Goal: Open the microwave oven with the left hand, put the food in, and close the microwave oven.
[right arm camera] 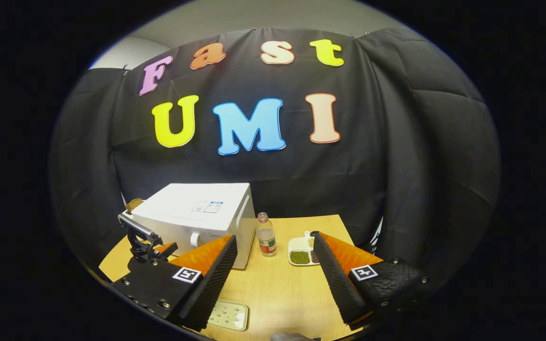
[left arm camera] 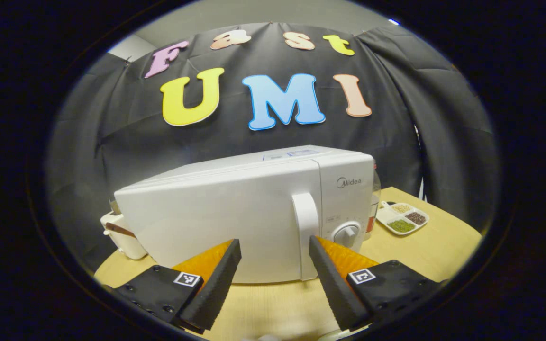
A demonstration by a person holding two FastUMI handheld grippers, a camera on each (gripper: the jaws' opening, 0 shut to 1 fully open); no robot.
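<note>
Left gripper [left arm camera: 275,251], right gripper [right arm camera: 275,246]: ribbed wedge fingers, black screwed bases bearing square black-white markers

**Even booth light, strong fisheye bend**

Both views are evenly and fairly brightly lit from above; the microwave oven [left arm camera: 254,213] shows soft sheen on its white door without hard glare; the wooden table [right arm camera: 282,289] carries faint shadows under things; focus is sharp at centre; straight edges bow outward and brightness falls off toward the rim; the black cloth wall [right arm camera: 396,166] reads dim, its folds barely lit.
</note>
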